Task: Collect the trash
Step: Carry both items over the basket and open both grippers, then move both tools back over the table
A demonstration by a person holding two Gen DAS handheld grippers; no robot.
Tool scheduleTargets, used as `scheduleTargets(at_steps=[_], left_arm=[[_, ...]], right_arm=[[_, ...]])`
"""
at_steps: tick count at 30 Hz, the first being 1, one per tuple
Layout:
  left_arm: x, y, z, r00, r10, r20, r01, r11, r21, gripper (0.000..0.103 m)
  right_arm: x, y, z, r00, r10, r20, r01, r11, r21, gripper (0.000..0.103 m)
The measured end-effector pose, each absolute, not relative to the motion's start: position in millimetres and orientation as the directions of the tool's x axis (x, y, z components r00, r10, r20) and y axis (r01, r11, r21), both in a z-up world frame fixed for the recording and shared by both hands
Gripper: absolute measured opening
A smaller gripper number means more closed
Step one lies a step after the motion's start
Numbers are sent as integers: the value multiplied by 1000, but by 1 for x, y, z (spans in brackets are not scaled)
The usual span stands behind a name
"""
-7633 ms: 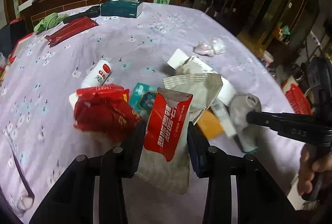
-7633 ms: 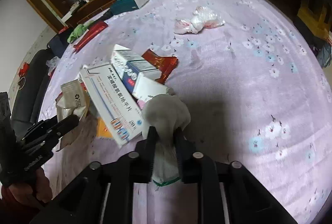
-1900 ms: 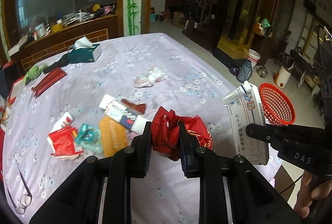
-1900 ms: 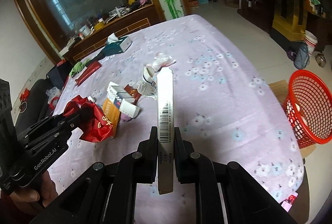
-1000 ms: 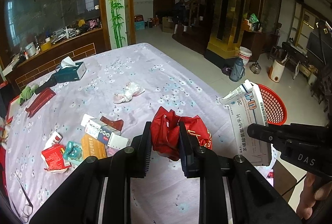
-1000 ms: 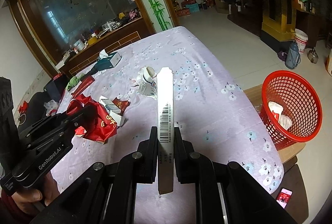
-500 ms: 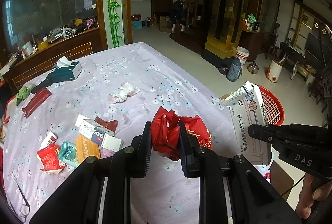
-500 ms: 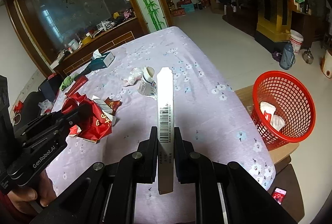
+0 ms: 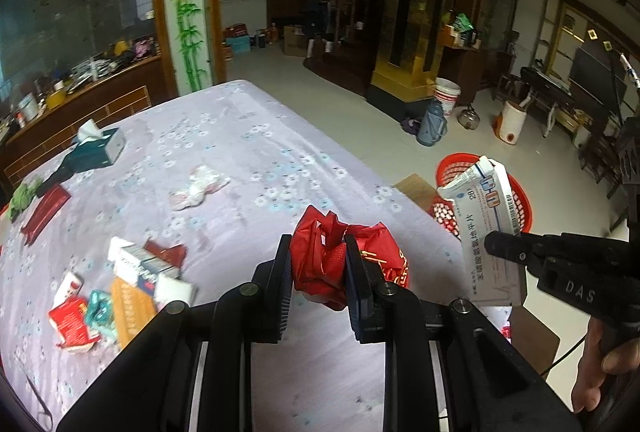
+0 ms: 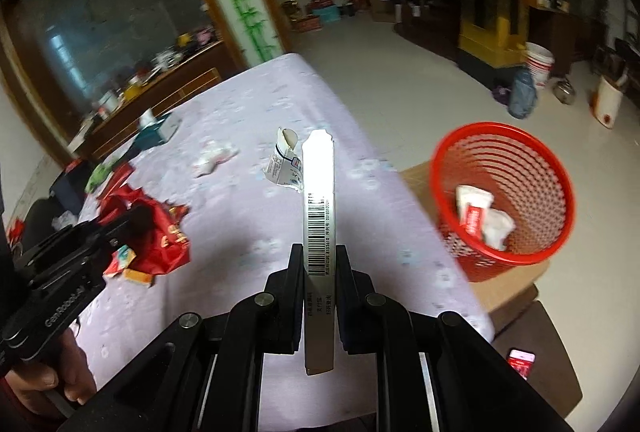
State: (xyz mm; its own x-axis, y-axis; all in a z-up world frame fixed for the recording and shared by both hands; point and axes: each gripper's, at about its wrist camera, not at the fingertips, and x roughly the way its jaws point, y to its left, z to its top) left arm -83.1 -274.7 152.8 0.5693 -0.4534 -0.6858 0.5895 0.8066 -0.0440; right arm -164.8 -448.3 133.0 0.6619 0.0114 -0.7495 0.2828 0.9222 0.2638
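Showing wrappers (image 10: 480, 216) inside the red basket (image 10: 520, 159), right wrist view only.

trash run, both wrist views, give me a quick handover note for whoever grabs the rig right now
Left hand-held gripper: shut on the red bag, above the table.
Right hand-held gripper: shut on the flat medicine box, held upright near the table edge.
Red basket: off the table's far corner, a few wrappers already inside.
Left to do: bin both held items, then the boxes and packets and the crumpled tissue lying on the table.
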Motion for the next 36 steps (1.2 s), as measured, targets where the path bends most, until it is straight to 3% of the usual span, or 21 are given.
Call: scheduleTargets(at_steps=[14, 22, 24, 26, 27, 33, 36], left_arm=[[-80, -427, 142, 401, -585, -705, 769, 634, -89, 23], [-69, -517, 116, 315, -589, -744, 809, 577, -114, 23], [-63, -531, 110, 299, -594, -747, 811, 571, -129, 29], [-58, -541, 107, 310, -589, -746, 802, 583, -128, 51], [-58, -542, 107, 317, -589, -744, 797, 590, -127, 55], [-52, -525, 116, 347, -583, -735, 774, 621, -127, 57], [-53, -500, 122, 375, -574, -728, 742, 656, -135, 57]], right_arm=[[-198, -593, 134, 649, -98, -754, 507, 795, 333, 14], [-200, -655, 133, 640, -131, -757, 559, 755, 342, 15], [-195, -663, 130, 639, -127, -759, 558, 756, 343, 15], [-188, -670, 126, 638, -120, -761, 559, 752, 351, 15], [-183, -674, 124, 641, -115, -758, 554, 754, 354, 15], [-161, -683, 113, 617, -120, -778, 544, 779, 312, 19], [-159, -672, 120, 622, -138, -771, 526, 803, 280, 40]])
